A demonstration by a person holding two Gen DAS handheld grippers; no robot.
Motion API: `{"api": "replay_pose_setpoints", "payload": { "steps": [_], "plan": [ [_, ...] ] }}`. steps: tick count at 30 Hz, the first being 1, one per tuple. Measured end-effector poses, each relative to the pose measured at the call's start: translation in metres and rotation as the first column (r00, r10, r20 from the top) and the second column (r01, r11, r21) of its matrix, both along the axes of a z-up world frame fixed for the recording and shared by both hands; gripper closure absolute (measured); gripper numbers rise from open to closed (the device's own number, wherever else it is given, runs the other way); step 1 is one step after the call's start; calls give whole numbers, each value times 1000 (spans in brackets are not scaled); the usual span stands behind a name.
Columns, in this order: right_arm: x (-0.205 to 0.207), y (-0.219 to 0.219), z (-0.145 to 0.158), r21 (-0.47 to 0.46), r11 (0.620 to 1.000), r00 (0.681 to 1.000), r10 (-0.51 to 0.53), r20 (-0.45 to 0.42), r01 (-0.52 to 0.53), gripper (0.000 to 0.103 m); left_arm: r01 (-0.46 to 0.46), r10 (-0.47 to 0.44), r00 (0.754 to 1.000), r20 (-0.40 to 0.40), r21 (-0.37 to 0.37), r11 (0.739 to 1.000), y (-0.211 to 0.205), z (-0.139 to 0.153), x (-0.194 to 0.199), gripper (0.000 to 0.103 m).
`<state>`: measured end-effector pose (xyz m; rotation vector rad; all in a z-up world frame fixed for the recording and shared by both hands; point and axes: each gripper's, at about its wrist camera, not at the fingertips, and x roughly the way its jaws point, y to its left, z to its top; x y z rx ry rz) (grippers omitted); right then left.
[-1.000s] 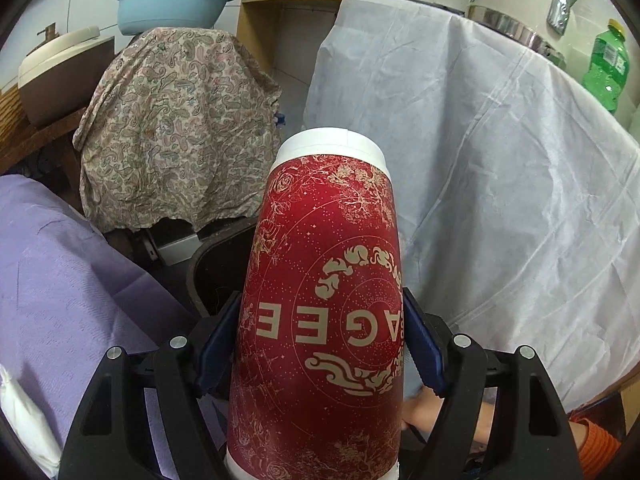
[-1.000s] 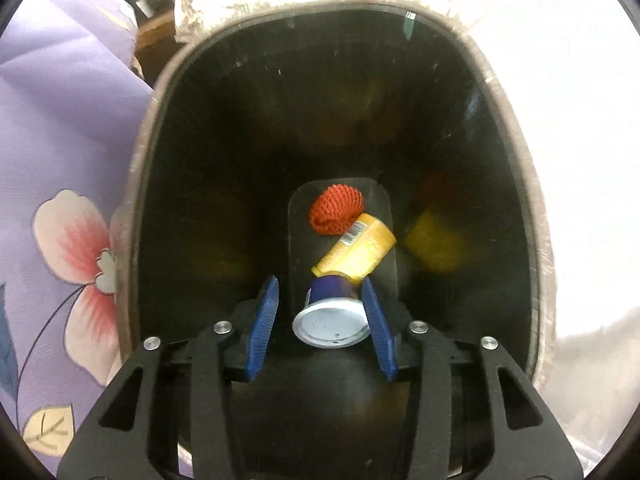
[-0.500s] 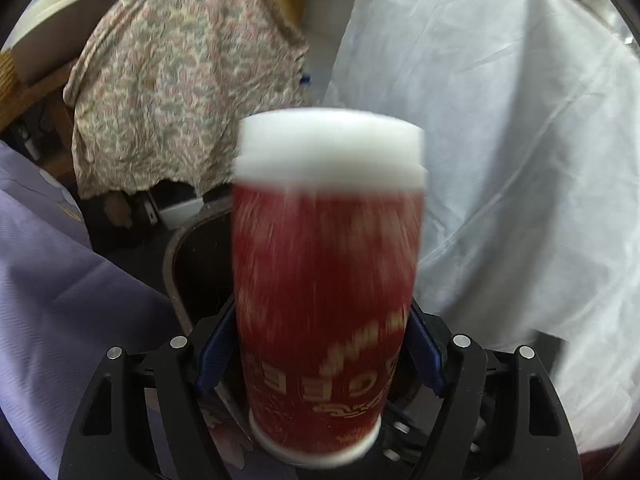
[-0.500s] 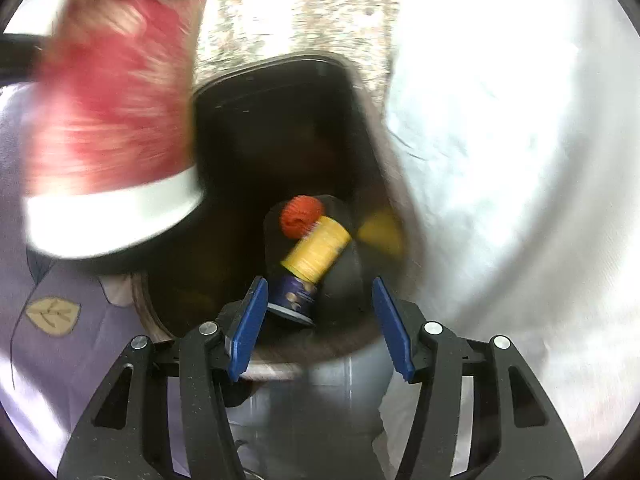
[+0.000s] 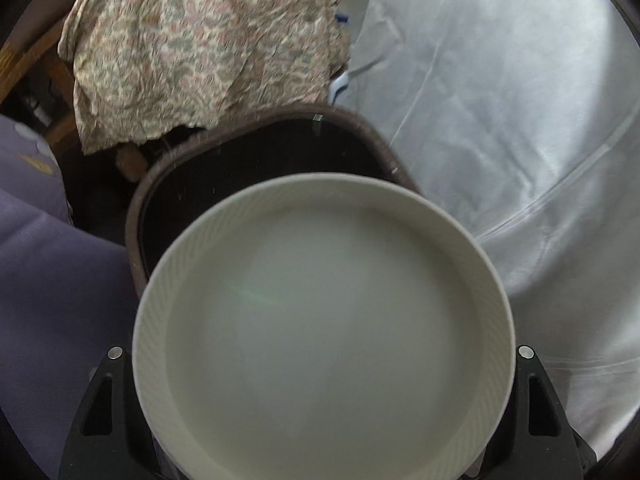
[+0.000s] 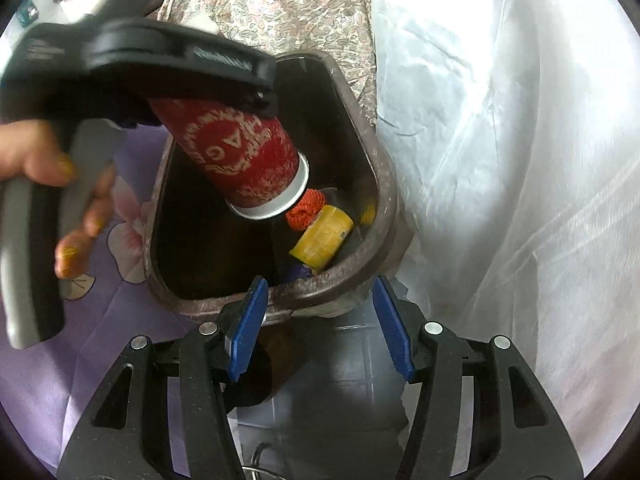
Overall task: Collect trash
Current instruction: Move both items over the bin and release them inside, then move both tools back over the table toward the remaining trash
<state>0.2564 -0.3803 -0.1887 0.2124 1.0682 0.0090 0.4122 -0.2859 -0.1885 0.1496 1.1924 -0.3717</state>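
Right gripper (image 6: 320,326): nearest the lens, the blue-padded fingers (image 6: 246,330) stand parted about halfway with nothing between them; they have just been opening. They sit just short of the near rim of the trash bin (image 6: 384,184), above a pale tiled floor (image 6: 340,376).

Trash bin: brown, dark inside, mouth open. At its bottom lie a yellow bottle (image 6: 323,238) with a dark blue end toward the near wall, and an orange net ball (image 6: 305,211) touching the bottle's far end.

Left gripper (image 6: 192,92): seen from the right wrist view, its black body hangs over the far left part of the bin mouth, pointed steeply down, with a hand (image 6: 52,184) on its grey grip. The fingers are closed on a red paper cup (image 6: 236,152), wide apart to span it. The cup is tilted, its white end lowest and inside the mouth of the bin, above the net ball. In the left wrist view that white end (image 5: 324,324) fills the lower frame and hides the fingers; the bin rim (image 5: 352,120) shows just beyond it.

Surroundings: purple floral cloth (image 6: 120,216) on the left of the bin, white sheet (image 6: 500,160) on the right, patterned paisley cloth (image 5: 200,40) behind the bin.
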Motion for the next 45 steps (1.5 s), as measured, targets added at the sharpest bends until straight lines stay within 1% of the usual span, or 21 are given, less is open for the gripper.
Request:
{"api": "replay_pose_setpoints", "payload": {
  "steps": [2, 4, 5, 6, 8, 9, 10, 14, 16, 20, 22, 24, 26, 28, 31, 36, 40, 41, 42, 43, 45],
  "plan": [
    [-3, 0, 0, -13, 1000, 1000, 8, 1, -8, 48, -23, 23, 999, -31, -1, 1000, 3, -8, 3, 29],
    [-5, -1, 0, 3, 1000, 1000, 5, 0, -5, 48, -29, 29, 997, -66, 4, 1000, 2, -14, 6, 28],
    [-6, -1, -1, 8, 1000, 1000, 1, -1, -1, 48, -23, 24, 996, -85, 9, 1000, 1, -16, 6, 21],
    [-6, -1, -1, 7, 1000, 1000, -2, 0, 2, 48, -15, 17, 994, -105, 20, 1000, 0, -18, 6, 19],
    [-7, -3, 0, 5, 1000, 1000, -6, 3, 6, 48, 4, -1, 995, -101, 29, 1000, -3, -15, 4, 17],
    [-8, -5, 1, 6, 1000, 1000, -6, 4, 6, 48, 12, -9, 996, -91, 34, 999, -4, -12, 3, 13],
    [-8, -5, 0, 6, 1000, 1000, -6, 4, 6, 48, 15, -12, 996, -88, 34, 999, -5, -9, 2, 12],
    [-11, -5, 3, -6, 1000, 1000, -11, 8, 11, 46, 24, -24, 998, -65, -3, 1000, -6, 9, -3, 11],
    [-11, -6, 4, -8, 1000, 1000, -15, 13, 15, 44, 48, -50, 998, -49, -43, 998, -7, 26, -8, 11],
    [-15, -3, 13, -43, 999, 999, -10, 35, 11, 44, 104, -101, 994, 36, -92, 990, -3, 69, -25, 11],
    [-17, -2, 18, -46, 999, 999, -2, 45, 4, 44, 150, -139, 983, 116, -95, 984, 4, 95, -40, 11],
    [-18, 2, 26, -51, 999, 998, 5, 61, -2, 44, 189, -169, 964, 203, -83, 978, 13, 121, -58, 11],
    [-22, 7, 34, -61, 998, 997, 12, 78, -7, 44, 203, -173, 942, 289, -78, 976, 32, 145, -76, 8],
    [-25, 12, 45, -59, 998, 995, 20, 99, -14, 44, 207, -163, 930, 330, -103, 973, 53, 162, -87, 7],
    [-32, 23, 57, -59, 998, 991, 38, 130, -30, 43, 202, -148, 918, 368, -114, 973, 90, 177, -109, 6],
    [-36, 50, 93, -21, 994, 973, 106, 206, -104, 43, 161, -115, 897, 426, -72, 984, 154, 191, -147, 6],
    [-35, 88, 120, 5, 979, 943, 195, 269, -203, 42, 79, -43, 884, 466, -59, 995, 213, 196, -171, 6],
    [-35, 97, 127, 5, 974, 935, 216, 282, -227, 38, 63, -30, 880, 474, -53, 997, 227, 197, -178, 6],
    [-35, 108, 134, 2, 966, 921, 245, 303, -258, 34, 38, -13, 875, 484, -42, 998, 244, 198, -184, 6],
    [-36, 114, 139, -2, 961, 912, 262, 315, -275, 34, 20, -1, 871, 491, -33, 999, 257, 198, -190, 6],
    [-35, 138, 152, -27, 942, 883, 324, 340, -335, 33, -17, 25, 870, 492, -20, 1000, 287, 194, -199, 6]
  ]
}}
